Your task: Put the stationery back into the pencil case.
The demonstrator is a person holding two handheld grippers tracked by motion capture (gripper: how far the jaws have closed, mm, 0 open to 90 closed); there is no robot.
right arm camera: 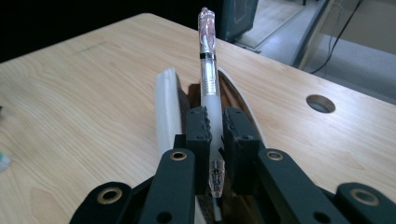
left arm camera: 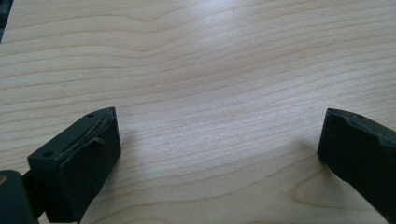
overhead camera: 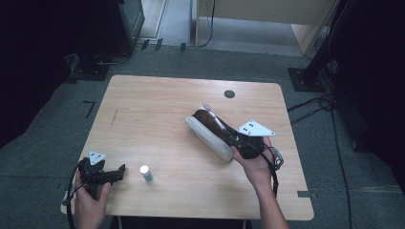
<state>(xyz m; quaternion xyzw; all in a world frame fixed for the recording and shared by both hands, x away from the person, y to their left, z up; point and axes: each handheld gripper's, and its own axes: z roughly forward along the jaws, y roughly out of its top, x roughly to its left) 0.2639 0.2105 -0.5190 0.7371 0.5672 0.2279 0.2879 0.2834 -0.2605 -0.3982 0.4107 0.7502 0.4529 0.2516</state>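
My right gripper (overhead camera: 228, 135) is shut on a clear pen (overhead camera: 213, 116) with a pink cap end, held over an open pencil case (overhead camera: 207, 138) at the table's right centre. In the right gripper view the pen (right arm camera: 208, 70) points away between the jaws, above the case's white lid (right arm camera: 166, 107) and dark brown inside. My left gripper (overhead camera: 119, 171) rests at the table's front left corner. It stands open in the left gripper view (left arm camera: 219, 140), with bare wood between its fingers. A small white tube with a green band (overhead camera: 146, 173) stands just right of it.
The wooden table (overhead camera: 143, 109) has a round cable hole (overhead camera: 229, 94) near its far edge, right of centre. Dark stands and cables sit on the grey floor around the table, and a cable (overhead camera: 274, 167) trails from the right gripper.
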